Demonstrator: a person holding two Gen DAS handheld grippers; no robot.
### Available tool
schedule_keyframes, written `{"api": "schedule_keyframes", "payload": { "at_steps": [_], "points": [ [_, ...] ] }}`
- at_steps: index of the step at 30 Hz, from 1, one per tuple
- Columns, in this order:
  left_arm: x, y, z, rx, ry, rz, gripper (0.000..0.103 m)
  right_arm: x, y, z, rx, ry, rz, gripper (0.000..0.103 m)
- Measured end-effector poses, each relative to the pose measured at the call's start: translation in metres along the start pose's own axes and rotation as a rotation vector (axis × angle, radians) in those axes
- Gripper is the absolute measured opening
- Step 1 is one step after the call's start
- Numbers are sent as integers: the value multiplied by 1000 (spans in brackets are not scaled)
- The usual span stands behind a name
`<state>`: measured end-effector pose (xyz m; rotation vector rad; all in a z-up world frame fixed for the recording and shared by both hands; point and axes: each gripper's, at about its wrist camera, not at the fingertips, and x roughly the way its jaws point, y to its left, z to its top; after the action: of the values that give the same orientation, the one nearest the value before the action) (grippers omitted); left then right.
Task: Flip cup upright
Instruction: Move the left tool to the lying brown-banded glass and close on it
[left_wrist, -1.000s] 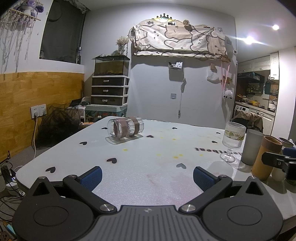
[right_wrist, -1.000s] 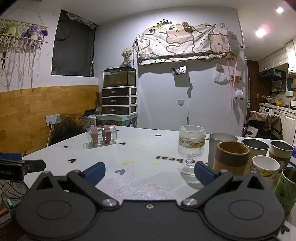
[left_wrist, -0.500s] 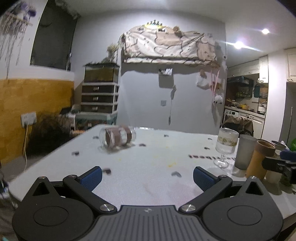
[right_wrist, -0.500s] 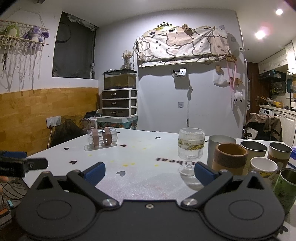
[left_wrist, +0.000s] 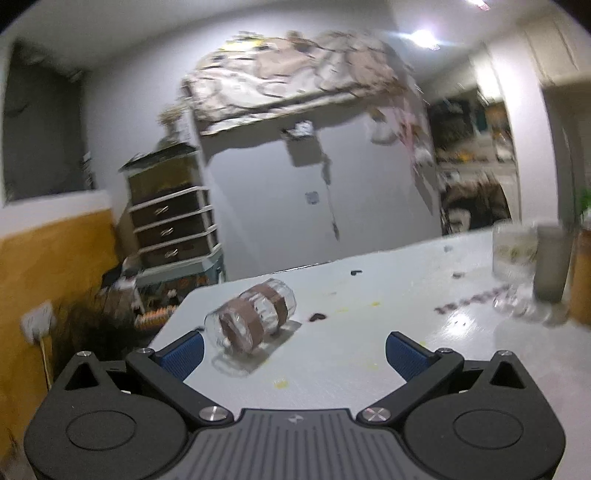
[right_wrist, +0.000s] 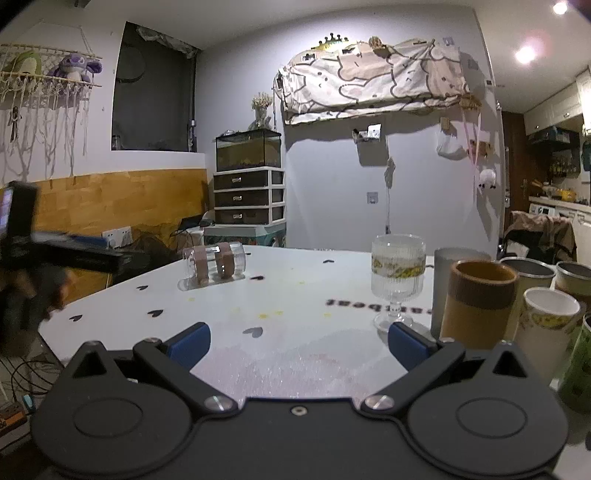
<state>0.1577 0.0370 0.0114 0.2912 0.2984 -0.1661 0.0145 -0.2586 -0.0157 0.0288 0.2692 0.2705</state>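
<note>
A clear glass cup with two brown bands (left_wrist: 251, 317) lies on its side on the white table (left_wrist: 351, 354), just ahead of my left gripper (left_wrist: 293, 350). That gripper is open and empty, tilted, with the cup close in front of its left fingertip (left_wrist: 183, 350). The same cup (right_wrist: 214, 260) shows far off at the table's left in the right wrist view. My right gripper (right_wrist: 297, 341) is open and empty, low over the near table edge. The left gripper body (right_wrist: 66, 254) shows at the left edge of the right wrist view.
A stemmed glass (right_wrist: 397, 277), a grey tumbler (right_wrist: 443, 280), a brown cup (right_wrist: 478, 299), a white cup (right_wrist: 546, 321) and other cups stand grouped at the table's right. The stemmed glass (left_wrist: 515, 254) also shows blurred in the left wrist view. A drawer unit (right_wrist: 249, 199) stands behind.
My left gripper has moved forward and left toward the lying cup and has tilted; the cup now looms larger and nearer. The right gripper has barely moved.
</note>
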Motion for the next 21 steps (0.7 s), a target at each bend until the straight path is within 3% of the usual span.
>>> {"api": "schedule_keyframes", "payload": {
  "at_steps": [4, 9, 16, 21],
  "points": [
    [44, 6, 16, 131, 51, -57, 102, 5, -6, -1, 5, 7, -8, 103],
    [106, 18, 36, 243, 133, -54, 102, 15, -12, 2, 12, 18, -30, 103],
    [195, 46, 51, 303, 305, -14, 95, 33, -17, 7, 23, 25, -49, 103],
    [237, 52, 42, 353, 456, -65, 95, 45, -24, 7, 37, 46, -77, 103]
  ]
}}
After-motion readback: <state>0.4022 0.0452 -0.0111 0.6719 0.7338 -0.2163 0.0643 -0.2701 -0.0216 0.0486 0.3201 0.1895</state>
